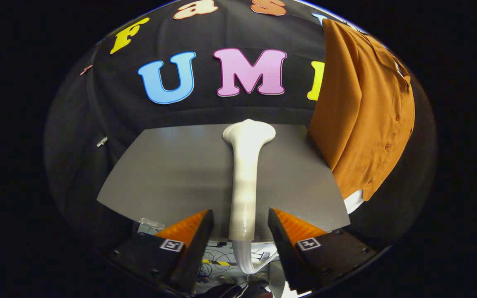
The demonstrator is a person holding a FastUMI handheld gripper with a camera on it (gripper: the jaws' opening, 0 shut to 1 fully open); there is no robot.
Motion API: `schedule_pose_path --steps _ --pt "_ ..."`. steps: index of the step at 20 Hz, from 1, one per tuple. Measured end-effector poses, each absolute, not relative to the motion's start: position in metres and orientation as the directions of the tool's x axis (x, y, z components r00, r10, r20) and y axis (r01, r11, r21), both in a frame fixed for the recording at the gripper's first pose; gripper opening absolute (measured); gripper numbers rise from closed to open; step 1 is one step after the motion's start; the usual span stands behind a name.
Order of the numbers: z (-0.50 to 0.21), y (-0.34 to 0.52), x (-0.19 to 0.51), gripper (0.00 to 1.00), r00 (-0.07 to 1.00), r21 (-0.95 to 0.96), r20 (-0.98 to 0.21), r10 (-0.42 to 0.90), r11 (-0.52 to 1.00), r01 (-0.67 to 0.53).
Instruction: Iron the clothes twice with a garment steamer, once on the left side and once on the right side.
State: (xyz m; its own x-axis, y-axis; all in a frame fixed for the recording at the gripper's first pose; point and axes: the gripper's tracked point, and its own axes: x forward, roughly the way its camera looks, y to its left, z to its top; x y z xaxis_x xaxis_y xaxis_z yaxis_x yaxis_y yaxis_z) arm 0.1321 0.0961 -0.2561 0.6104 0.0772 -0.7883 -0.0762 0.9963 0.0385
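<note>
1. Gripper view has our gripper (240,221) hanging over the near edge of the grey table (172,174), fingers spread wide with clear gaps either side of the handle, so nothing is gripped yet.
2. The garment steamer (244,182) lies flat on the table between the fingers, its head at the far end and its hose dropping off the near edge.
3. The orange shirt (367,116) hangs at the far right, apart from the steamer.
4. Our worry: the handle looks smooth and round, so an off-centre squeeze could make it roll or twist.
5. The hose could also snag and drag the head off line on either of the 2 passes.
</note>
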Motion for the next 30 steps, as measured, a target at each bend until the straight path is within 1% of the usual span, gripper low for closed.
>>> schedule_pose_path --steps 1,2,3,4,6,7,8,14,18,21,25,28,30 --pt "-0.265 0.096 0.133 0.74 0.594 0.029 -0.802 0.063 0.997 -0.066" --pt "-0.269 0.092 0.135 0.56 0.579 0.004 -0.814 0.034 0.999 -0.052" --pt "-0.270 0.091 0.140 0.48 0.598 0.013 -0.801 0.031 0.999 -0.035" --pt "-0.271 0.092 0.137 0.39 0.593 0.027 -0.805 0.034 0.999 -0.021" --pt "-0.268 0.095 0.144 0.30 0.619 0.045 -0.782 0.069 0.998 -0.054" --pt "-0.269 0.097 0.141 0.30 0.627 0.073 -0.773 0.097 0.995 -0.063" --pt "-0.269 0.097 0.140 0.25 0.630 0.098 -0.767 0.121 0.993 -0.070" --pt "-0.238 0.084 0.132 0.25 0.709 0.184 -0.685 0.170 0.981 -0.057" --pt "-0.186 0.058 0.126 0.25 0.817 0.176 -0.555 0.160 0.982 -0.072" --pt "-0.148 0.038 0.114 0.25 0.877 0.164 -0.451 0.163 0.982 -0.098" --pt "-0.099 0.005 0.107 0.25 0.935 0.152 -0.308 0.175 0.979 -0.133" --pt "-0.068 -0.026 0.103 0.24 0.969 0.111 -0.196 0.149 0.985 -0.129" --pt "-0.055 -0.046 0.101 0.24 0.980 0.100 -0.147 0.132 0.988 -0.118"
